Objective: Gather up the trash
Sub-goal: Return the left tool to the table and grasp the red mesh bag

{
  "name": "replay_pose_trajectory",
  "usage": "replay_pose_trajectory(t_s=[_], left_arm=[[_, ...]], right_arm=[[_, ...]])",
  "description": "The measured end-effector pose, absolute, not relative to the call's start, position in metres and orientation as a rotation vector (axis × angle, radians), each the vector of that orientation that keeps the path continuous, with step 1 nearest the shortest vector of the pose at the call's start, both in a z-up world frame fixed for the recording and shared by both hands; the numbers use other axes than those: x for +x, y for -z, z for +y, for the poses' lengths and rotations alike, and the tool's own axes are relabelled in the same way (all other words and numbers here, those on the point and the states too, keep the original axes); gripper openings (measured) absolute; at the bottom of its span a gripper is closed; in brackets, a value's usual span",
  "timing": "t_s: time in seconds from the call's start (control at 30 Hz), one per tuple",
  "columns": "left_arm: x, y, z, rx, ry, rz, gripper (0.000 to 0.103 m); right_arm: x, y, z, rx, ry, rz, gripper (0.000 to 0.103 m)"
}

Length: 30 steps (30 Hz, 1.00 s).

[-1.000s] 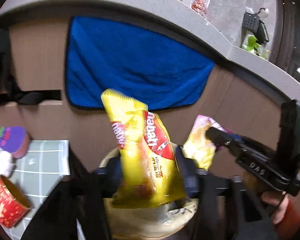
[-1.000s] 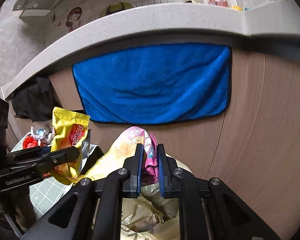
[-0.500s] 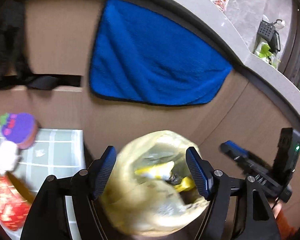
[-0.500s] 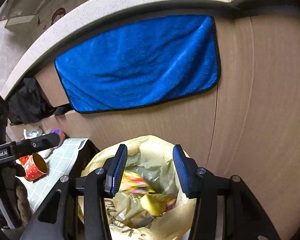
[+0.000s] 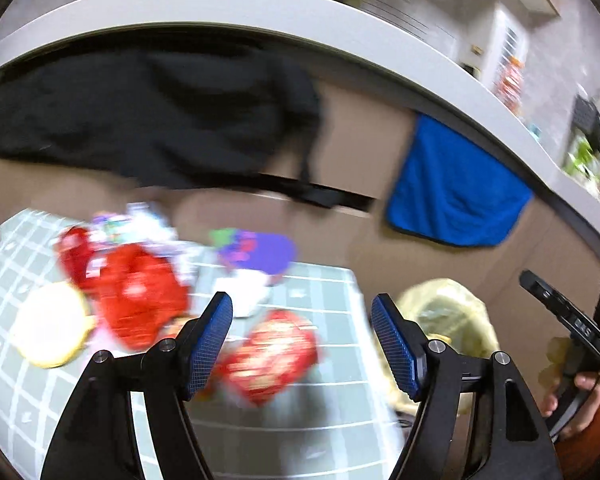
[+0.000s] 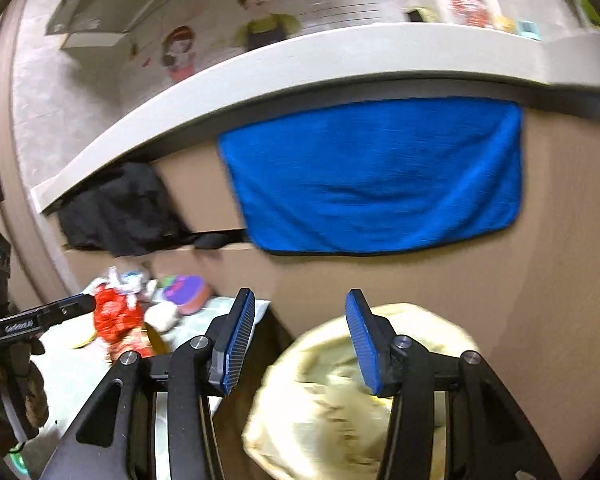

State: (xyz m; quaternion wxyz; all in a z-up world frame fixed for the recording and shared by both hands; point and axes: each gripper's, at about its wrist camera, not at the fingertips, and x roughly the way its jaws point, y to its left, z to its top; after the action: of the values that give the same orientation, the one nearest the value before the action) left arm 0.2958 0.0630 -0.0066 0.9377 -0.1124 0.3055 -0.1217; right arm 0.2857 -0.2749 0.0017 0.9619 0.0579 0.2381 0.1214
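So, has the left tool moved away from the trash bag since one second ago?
Yes. The left tool has swung left: the blue towel now sits far right, and the trash bag is beside its right finger.

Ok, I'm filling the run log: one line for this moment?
left tongs: open, over table | right tongs: open, at bag | wrappers on table

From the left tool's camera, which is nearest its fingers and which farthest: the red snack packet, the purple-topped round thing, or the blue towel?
Seen from the left wrist view, measured from the left gripper:
1. Red snack packet, on the green checked tablecloth, just ahead between the open fingers.
2. Purple-topped round container, farther back on the table, slightly left.
3. Blue towel, hanging on the brown panel, far right.
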Motion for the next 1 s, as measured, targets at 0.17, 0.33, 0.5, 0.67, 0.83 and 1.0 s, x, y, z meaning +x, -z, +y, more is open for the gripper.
replay_pose_trajectory(t_s=[0.17, 0.33, 0.5, 0.67, 0.83, 1.0], left_arm=[[0.295, 0.025, 0.144, -0.353, 0.13, 0.645, 0.072], [0.297, 0.05, 0.193, -0.479, 0.092, 0.686, 0.072], [0.313, 0.058, 0.187, -0.486, 0.13, 0.676, 0.072], [0.36, 0.076, 0.173, -0.43, 0.048, 0.71, 0.072], [0.388, 0.095, 0.172, -0.449, -0.014, 0.789, 0.071], [0.376, 0.09, 0.168, -0.438, 0.009, 0.796, 0.046]], right_arm=[[0.287, 0.004, -0.22, 0.055, -0.327, 0.514, 0.045], [0.287, 0.015, -0.178, 0.036, -0.408, 0.56, 0.045], [0.289, 0.026, -0.15, 0.028, -0.455, 0.598, 0.045], [0.288, 0.034, -0.141, 0.043, -0.479, 0.634, 0.045], [0.286, 0.044, -0.147, 0.041, -0.465, 0.658, 0.045], [0.288, 0.052, -0.154, 0.056, -0.473, 0.69, 0.045]])
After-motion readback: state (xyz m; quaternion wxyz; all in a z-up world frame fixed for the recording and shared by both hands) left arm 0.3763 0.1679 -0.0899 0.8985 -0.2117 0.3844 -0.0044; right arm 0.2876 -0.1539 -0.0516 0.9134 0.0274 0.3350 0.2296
